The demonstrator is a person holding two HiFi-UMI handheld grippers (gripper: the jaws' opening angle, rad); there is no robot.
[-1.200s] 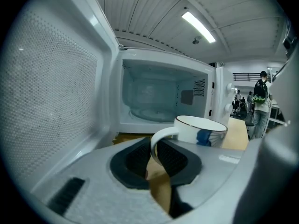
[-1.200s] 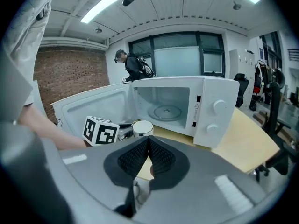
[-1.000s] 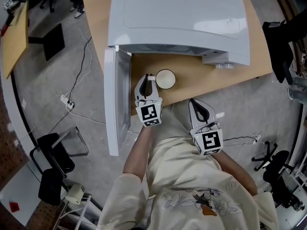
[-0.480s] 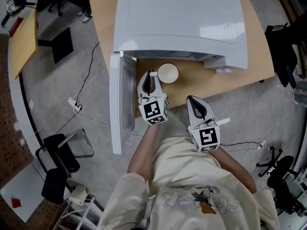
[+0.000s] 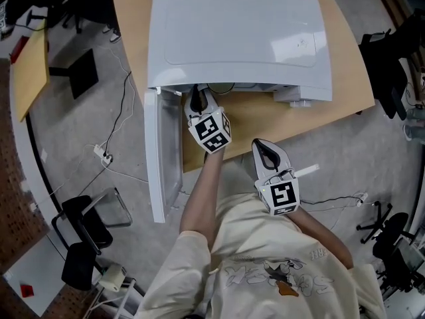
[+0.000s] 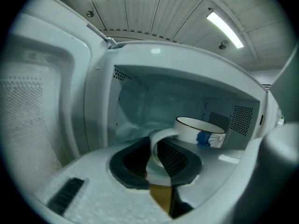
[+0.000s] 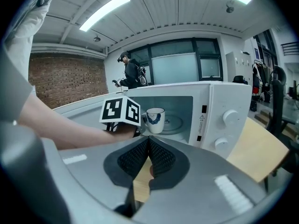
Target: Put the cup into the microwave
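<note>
A white cup (image 6: 202, 131) with a blue pattern and a dark rim hangs in the mouth of the open white microwave (image 5: 232, 38). My left gripper (image 6: 157, 152) is shut on its handle, which loops between the jaws. In the right gripper view the cup (image 7: 154, 119) sits just in front of the glass turntable, with the left gripper (image 7: 138, 121) at its left. From the head view the microwave's top hides the cup and the tips of the left gripper (image 5: 197, 100). My right gripper (image 5: 265, 153) hovers back near my body, shut with nothing in it (image 7: 148, 147).
The microwave door (image 5: 159, 158) swings open to the left, beside my left arm. The wooden table (image 5: 325, 105) has bare surface in front of the control knobs (image 7: 230, 118). Black chairs (image 5: 80, 228) and cables lie on the floor at left. A person (image 7: 129, 73) stands far behind.
My left gripper has carried the cup from above the table in front of the microwave forward and up into the opening. The right gripper has stayed almost where it was.
</note>
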